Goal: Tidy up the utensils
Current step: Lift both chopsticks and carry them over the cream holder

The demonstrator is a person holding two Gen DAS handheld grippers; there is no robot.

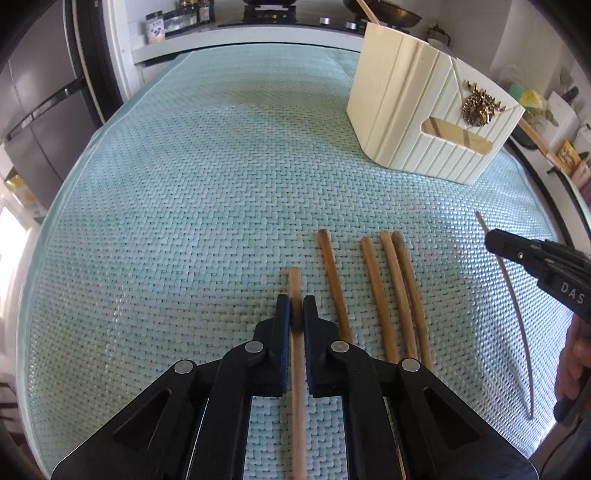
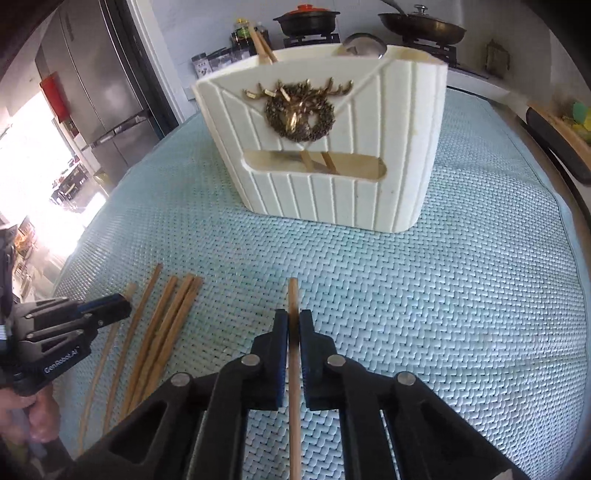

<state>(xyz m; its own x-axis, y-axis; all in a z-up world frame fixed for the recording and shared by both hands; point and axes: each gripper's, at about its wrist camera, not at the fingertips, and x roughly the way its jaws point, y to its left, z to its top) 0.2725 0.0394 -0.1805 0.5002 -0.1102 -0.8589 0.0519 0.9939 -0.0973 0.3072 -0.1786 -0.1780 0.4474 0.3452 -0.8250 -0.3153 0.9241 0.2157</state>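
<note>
Left wrist view: left gripper pinches one chopstick at lower centre; right gripper pinches another — thin sticks could pivot or slip before reaching the holder, upper centre.

I read this as a home kitchen: beyond my right gripper stands a gas hob carrying a red-lidded clay pot and a lidded frying pan, spice jars beside it, and a steel fridge far off to its left.
</note>
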